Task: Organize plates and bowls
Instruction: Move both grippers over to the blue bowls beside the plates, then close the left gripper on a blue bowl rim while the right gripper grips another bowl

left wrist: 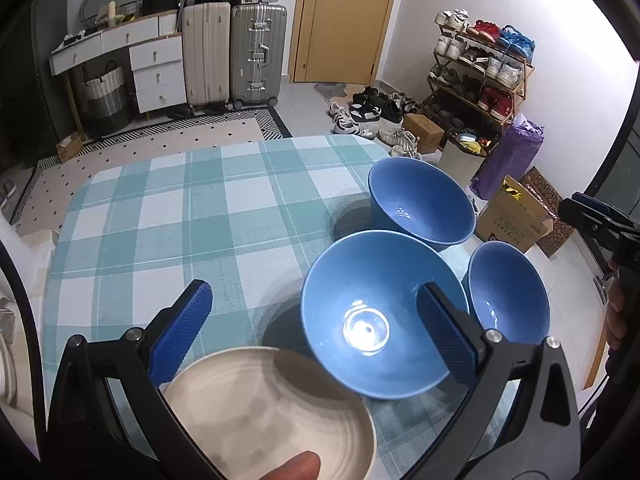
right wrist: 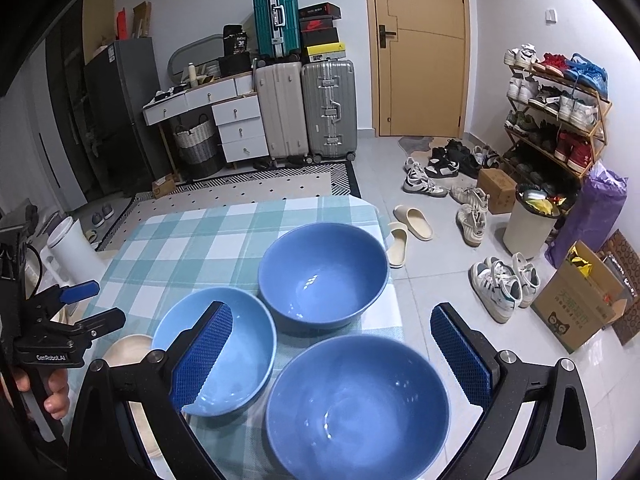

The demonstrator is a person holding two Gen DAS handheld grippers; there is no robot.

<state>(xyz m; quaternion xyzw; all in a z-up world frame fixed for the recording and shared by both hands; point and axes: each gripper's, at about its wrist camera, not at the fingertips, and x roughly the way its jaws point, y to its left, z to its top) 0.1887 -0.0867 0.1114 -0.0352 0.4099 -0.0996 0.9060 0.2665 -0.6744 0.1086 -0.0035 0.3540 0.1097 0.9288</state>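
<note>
The left gripper hangs above the near part of the table, pointing forward and slightly down, its jaws wide apart and holding nothing. Under it lies a cream plate, cut off by the bottom of the left wrist view, with a fingertip showing at its near edge (whose hand it belongs to cannot be told). The right gripper hovers over the right side of the table, also with jaws spread wide and empty.

Three blue bowls sit upright on the checked cloth, close together. The near bowl is just below the right gripper; the middle bowl stands to its left, partly covered by the gripper's left finger; the far bowl stands behind them near the table's right edge. Whether the bowls touch one another is hard to make out.

In the right wrist view the left gripper appears at the left edge, held by a hand that is mostly out of frame, and only a sliver of the plate shows there.
</note>
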